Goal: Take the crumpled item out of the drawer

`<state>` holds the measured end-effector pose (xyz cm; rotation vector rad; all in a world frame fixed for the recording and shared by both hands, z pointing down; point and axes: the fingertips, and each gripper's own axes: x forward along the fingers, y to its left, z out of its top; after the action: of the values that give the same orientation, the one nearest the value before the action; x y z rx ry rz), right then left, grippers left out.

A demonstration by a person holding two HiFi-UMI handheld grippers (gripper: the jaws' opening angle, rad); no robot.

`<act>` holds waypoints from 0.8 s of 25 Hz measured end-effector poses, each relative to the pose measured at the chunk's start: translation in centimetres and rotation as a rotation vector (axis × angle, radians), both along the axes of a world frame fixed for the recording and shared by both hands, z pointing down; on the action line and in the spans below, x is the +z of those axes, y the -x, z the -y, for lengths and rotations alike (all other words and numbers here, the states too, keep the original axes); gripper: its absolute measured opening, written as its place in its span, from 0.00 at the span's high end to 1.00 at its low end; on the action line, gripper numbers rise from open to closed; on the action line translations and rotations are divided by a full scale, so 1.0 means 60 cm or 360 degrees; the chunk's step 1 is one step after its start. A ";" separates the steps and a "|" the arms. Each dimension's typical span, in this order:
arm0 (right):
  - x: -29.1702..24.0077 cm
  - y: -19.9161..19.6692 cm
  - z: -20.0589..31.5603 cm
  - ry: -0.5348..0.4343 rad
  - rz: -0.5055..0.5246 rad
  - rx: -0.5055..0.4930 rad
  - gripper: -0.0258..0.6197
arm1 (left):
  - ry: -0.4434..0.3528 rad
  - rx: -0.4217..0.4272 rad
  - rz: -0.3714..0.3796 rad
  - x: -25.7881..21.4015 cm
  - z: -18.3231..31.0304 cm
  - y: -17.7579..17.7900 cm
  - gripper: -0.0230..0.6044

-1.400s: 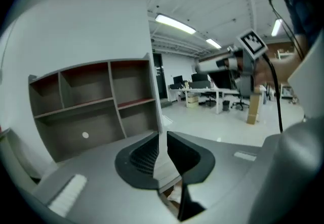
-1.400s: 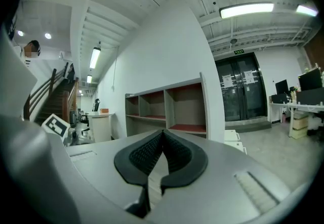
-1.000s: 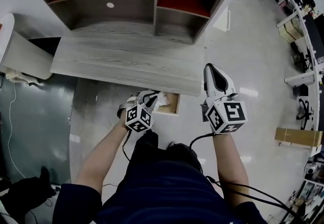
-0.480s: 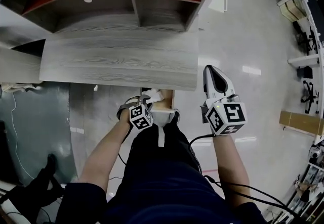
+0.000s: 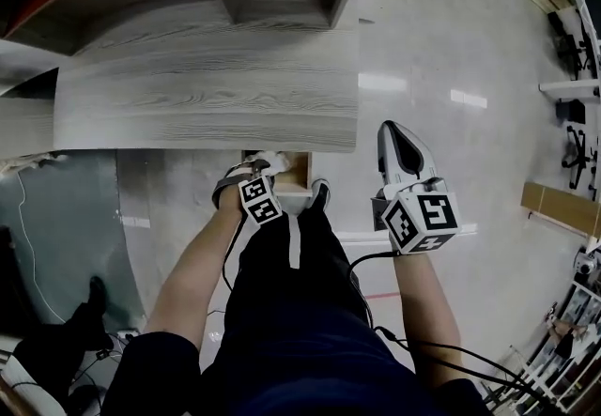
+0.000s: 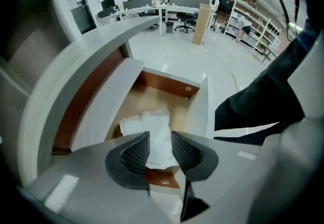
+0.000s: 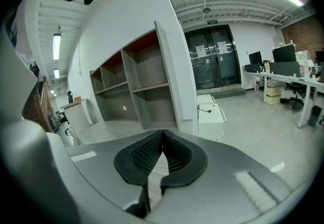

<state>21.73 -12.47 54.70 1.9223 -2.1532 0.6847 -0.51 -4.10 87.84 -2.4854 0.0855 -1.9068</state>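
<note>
Left tool [image 6: 160, 138] is clamped on the white crumpled item [image 6: 151, 126], held over the open drawer [image 6: 167, 82] under the tabletop [image 5: 207, 95]. Right tool [image 7: 161, 136] jaws are together, holding nothing.

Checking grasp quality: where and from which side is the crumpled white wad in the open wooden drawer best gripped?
Grip its narrow near end, coming from above through the top of the open wooden drawer: the crumpled white wad tapers there, fitting between the pads of the left claw, which pinch it now.

desk top [image 5: 207, 95] overhangs the drawer [image 6: 198, 112], open only at front.
</note>
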 end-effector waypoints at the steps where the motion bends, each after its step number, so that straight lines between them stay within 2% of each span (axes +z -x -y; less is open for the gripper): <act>1: 0.004 -0.005 -0.003 0.0006 0.0009 0.0009 0.95 | 0.0000 0.0008 0.0023 0.006 -0.001 -0.002 0.79; 5: 0.020 -0.015 -0.010 0.0021 0.0043 0.0024 0.95 | -0.0075 0.0006 0.0183 0.031 0.012 0.009 0.80; 9: 0.033 -0.012 -0.014 0.0041 0.0072 0.0034 0.95 | -0.0097 -0.0070 0.0312 0.046 0.023 0.043 0.82; 14: 0.044 -0.001 -0.009 0.0048 0.0099 0.0028 0.95 | -0.0115 -0.0077 0.0233 0.040 0.028 0.042 0.95; 20: 0.057 0.011 -0.008 0.0069 0.0113 0.0021 0.95 | -0.0079 -0.0063 0.0105 0.024 0.022 0.025 0.96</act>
<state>21.09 -12.02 58.14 1.9202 -2.1498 0.8068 -2.02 -5.42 89.26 -2.4054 0.1807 -1.9741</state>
